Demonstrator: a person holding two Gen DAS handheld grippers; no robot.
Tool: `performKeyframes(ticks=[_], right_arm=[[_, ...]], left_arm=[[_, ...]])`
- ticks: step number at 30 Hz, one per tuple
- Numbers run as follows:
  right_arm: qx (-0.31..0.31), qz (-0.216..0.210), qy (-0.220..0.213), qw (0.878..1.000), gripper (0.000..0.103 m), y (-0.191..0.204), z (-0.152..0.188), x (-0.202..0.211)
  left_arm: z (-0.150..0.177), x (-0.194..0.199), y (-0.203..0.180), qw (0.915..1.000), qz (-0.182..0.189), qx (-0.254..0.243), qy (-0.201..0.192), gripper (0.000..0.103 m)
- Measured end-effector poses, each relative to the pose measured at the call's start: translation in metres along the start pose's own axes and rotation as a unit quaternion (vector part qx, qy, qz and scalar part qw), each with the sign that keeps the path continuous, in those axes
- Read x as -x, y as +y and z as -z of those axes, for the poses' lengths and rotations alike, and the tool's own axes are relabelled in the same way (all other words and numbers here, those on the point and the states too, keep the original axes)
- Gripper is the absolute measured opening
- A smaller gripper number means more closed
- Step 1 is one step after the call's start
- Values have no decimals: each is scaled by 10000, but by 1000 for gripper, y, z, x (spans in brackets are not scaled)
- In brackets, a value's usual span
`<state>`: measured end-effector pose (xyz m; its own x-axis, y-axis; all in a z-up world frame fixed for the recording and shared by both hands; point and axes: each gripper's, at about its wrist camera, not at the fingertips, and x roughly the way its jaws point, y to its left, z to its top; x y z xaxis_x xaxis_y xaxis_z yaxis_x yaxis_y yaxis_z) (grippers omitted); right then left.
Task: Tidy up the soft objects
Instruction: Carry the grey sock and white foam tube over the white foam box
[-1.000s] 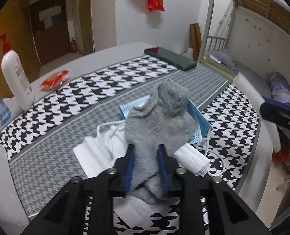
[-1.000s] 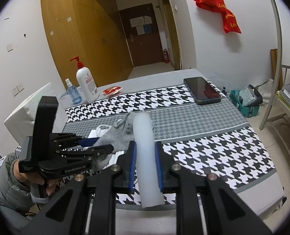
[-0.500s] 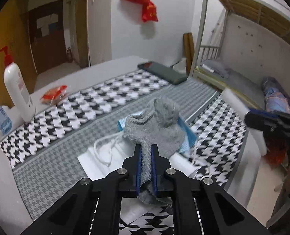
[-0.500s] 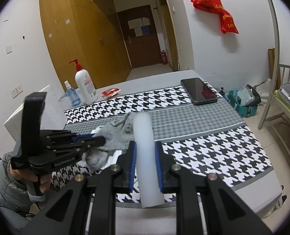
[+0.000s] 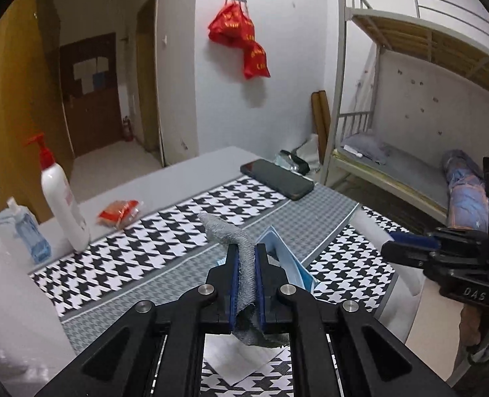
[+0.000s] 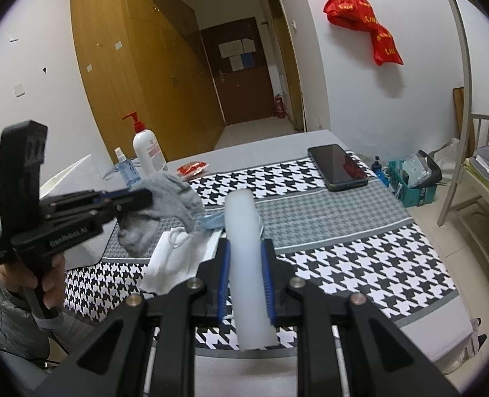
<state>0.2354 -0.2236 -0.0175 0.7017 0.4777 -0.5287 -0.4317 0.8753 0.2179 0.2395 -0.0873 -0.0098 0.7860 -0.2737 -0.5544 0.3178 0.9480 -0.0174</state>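
On the left side of the table, a white pump bottle with a red top stands near a small blue spray bottle. A red snack packet lies just beside them on the grey cloth.

The left gripper has its jaws almost fully closed, and they pinch a grey sock. The sock is made of thick, fuzzy knit. In the right wrist view it hangs in a soft, crumpled bunch from the blue pads, lifted clear of the houndstooth tablecloth. Below it some white face masks lie on the cloth with their ear loops loose, and a light blue face mask lies half under them.

The right gripper has its jaws closed on a white foam roll. The roll is smooth and pale, and it sticks out of the pads at both ends, above the near edge of the table.

Further to the right, a dark phone lies flat, well apart from the masks.
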Motion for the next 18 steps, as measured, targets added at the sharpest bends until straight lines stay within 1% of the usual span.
performKeyframes(ticks=[4, 12, 18], right_arm=[[27, -53, -30, 10000, 22, 4, -2, 1], [133, -159, -110, 9997, 22, 18, -8, 2], [250, -257, -219, 9991, 22, 31, -17, 5]], left_arm=[[-1, 10, -1, 9999, -35, -65, -82, 9], [0, 29, 7, 9995, -132, 111, -281, 9], [-2, 47, 12, 9986, -211, 141, -455, 9]])
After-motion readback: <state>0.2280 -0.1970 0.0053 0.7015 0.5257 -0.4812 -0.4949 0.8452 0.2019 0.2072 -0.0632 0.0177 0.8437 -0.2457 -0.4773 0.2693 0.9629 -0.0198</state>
